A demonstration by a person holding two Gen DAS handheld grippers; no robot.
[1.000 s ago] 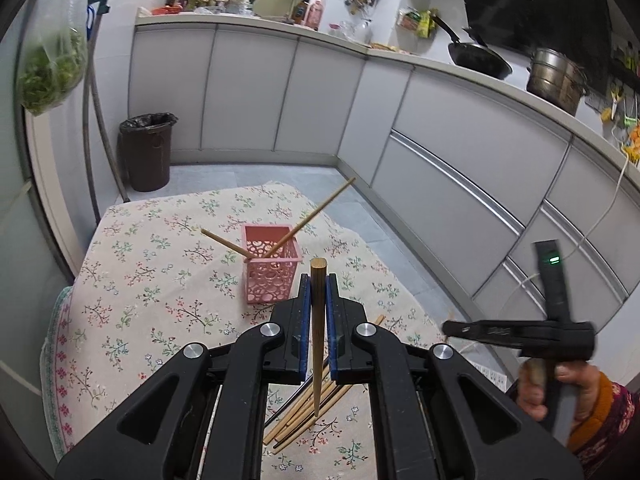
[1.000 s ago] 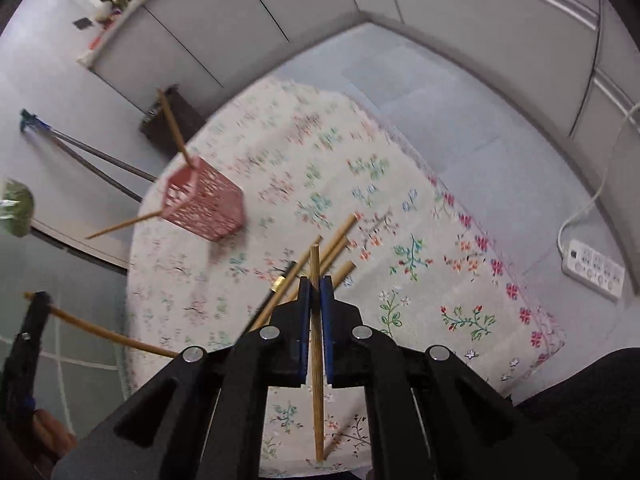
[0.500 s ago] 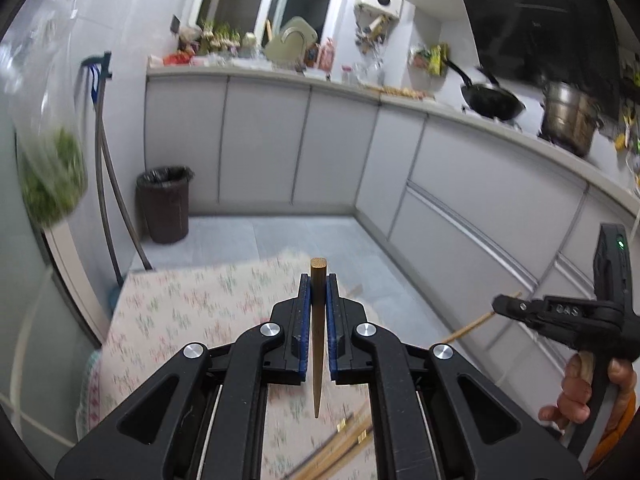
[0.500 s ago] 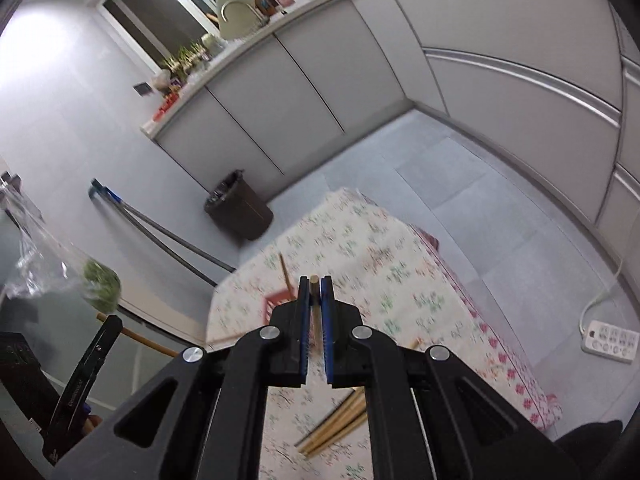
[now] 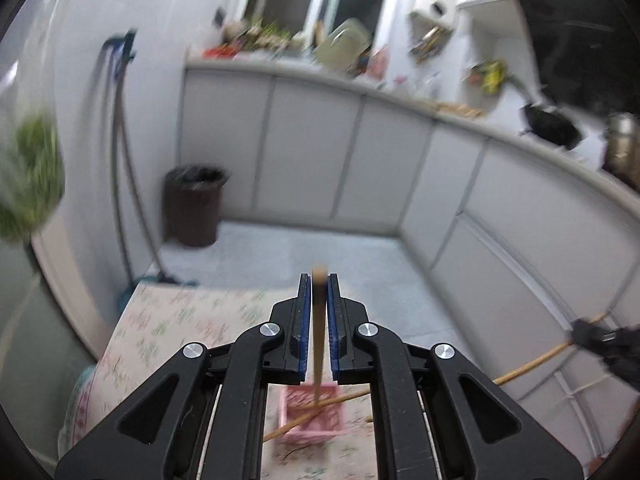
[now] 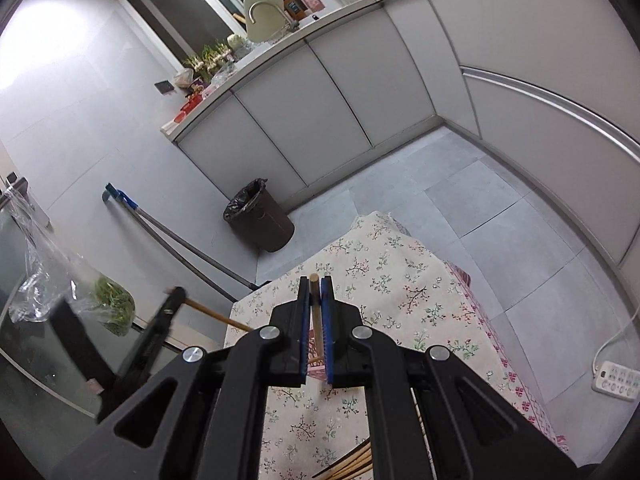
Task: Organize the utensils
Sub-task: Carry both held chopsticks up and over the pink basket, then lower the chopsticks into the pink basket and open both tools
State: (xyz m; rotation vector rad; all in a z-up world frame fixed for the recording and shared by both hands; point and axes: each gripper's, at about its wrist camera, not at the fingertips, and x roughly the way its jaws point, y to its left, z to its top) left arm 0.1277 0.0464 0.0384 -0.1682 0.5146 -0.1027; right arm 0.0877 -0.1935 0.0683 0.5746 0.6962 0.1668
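My left gripper [image 5: 319, 280] holds a wooden chopstick [image 5: 319, 332] upright between its blue pads, and its jaws are opening slightly. The stick's lower tip hangs over the pink basket [image 5: 320, 424], which has two chopsticks leaning in it. My right gripper [image 6: 315, 280] is shut on another chopstick [image 6: 316, 320] above the floral tablecloth [image 6: 392, 280]. A sliver of the pink basket [image 6: 316, 369] shows beneath its pads. Each gripper appears in the other's view: the right gripper [image 5: 600, 340] at the right edge, the left gripper [image 6: 160, 328] at the left. Loose chopsticks [image 6: 348, 464] lie near the table's front.
A dark bin [image 6: 260, 216] stands on the tiled floor beyond the table, beside leaning mop handles [image 6: 180, 240]. A bag of greens [image 6: 114, 304] hangs at the left. Grey cabinets run along the back and right. A power strip [image 6: 614, 376] lies on the floor.
Both grippers have risen with their chopsticks. The left one has moved over the pink basket, which now sits right under its stick. The gap between the left pads looks slightly wider.
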